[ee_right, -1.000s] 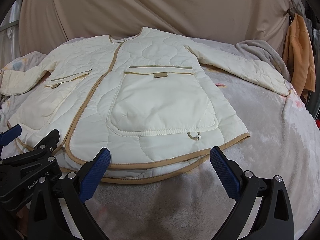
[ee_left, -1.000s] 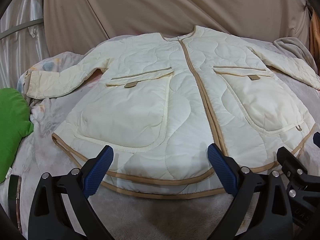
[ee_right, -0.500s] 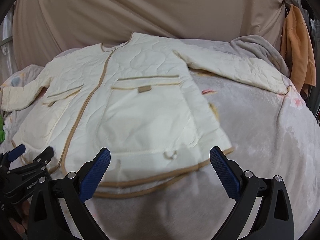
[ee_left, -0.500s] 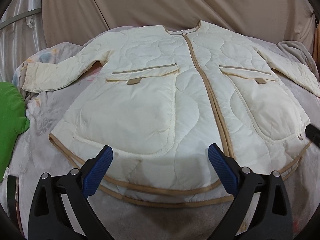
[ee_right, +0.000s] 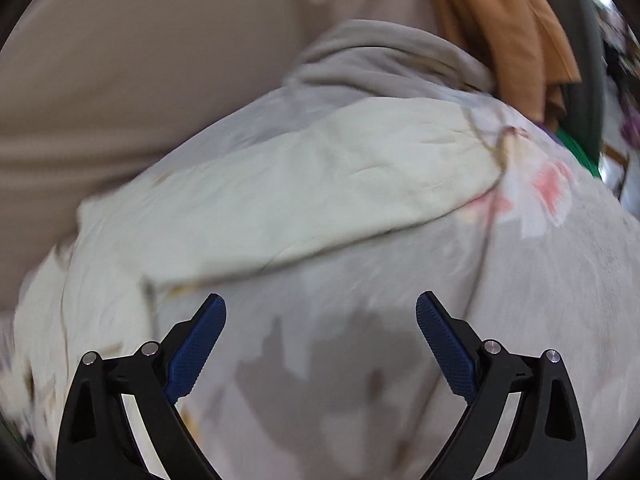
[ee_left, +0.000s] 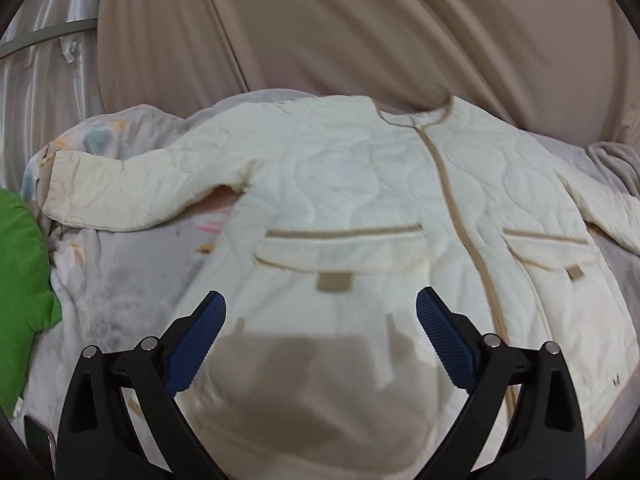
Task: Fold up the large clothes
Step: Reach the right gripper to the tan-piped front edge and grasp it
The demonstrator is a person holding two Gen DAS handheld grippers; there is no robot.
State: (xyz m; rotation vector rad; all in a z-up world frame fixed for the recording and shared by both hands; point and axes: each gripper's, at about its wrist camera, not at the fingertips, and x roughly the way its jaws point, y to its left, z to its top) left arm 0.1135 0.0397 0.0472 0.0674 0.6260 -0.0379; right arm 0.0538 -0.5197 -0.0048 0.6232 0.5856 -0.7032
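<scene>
The jacket (ee_left: 360,184) is quilted cloth, cream and matt, with wavy stitch lines and a smooth tan binding along the front edge and pocket flaps. Its sleeve (ee_right: 320,184) looks creased and soft. It lies on a blanket (ee_left: 120,280) of pale grey fleece, fuzzy and matt, with faded printed flowers. The curtain (ee_left: 360,28) behind is plain beige cloth, matt, in loose folds. The pillow (ee_left: 20,280) is bright green smooth cloth. The left gripper (ee_left: 320,340) and right gripper (ee_right: 320,344) have black matt plastic arms, shiny metal rivets, and blue ribbed rubber-like pads (ee_left: 196,344).
</scene>
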